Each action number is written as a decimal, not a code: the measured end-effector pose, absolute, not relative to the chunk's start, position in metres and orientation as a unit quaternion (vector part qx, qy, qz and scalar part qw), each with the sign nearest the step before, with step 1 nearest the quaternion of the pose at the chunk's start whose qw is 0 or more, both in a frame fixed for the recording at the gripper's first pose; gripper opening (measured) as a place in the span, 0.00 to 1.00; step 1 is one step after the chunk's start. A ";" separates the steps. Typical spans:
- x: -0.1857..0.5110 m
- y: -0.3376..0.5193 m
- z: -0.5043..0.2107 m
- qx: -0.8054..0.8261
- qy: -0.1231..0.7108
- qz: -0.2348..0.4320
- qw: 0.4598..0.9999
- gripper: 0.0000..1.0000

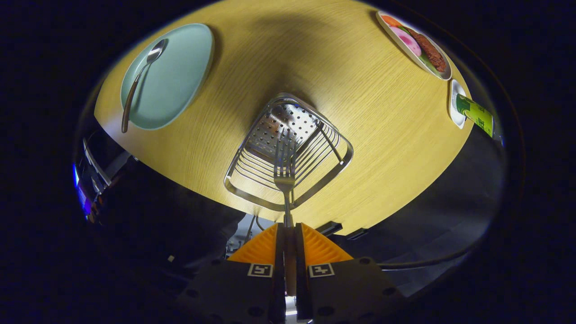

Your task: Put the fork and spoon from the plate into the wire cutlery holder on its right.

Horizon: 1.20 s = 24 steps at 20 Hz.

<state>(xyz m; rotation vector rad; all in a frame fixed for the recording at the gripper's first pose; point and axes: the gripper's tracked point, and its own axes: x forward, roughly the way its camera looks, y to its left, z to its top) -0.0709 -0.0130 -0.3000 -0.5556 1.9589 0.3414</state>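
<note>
Pale green oval plate (pixel 180 76) lies well left of the square wire cutlery holder (pixel 288 153) on the light wood tabletop (pixel 360 112); a steel spoon (pixel 139 81) lies on the plate. Steel fork (pixel 285 173), tines forward, hangs over the holder's opening. Hand-held gripper (pixel 289 238) is clamped on the fork's handle, fingers nearly together.
</note>
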 end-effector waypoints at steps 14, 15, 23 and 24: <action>-0.010 0.060 -0.215 -0.102 0.569 0.139 0.804 0.86; -0.006 0.082 -0.205 -0.074 0.546 0.141 0.823 0.87; -0.015 0.253 -0.238 0.022 0.477 0.210 0.853 0.90; -0.017 0.261 -0.251 0.016 0.480 0.207 0.852 0.90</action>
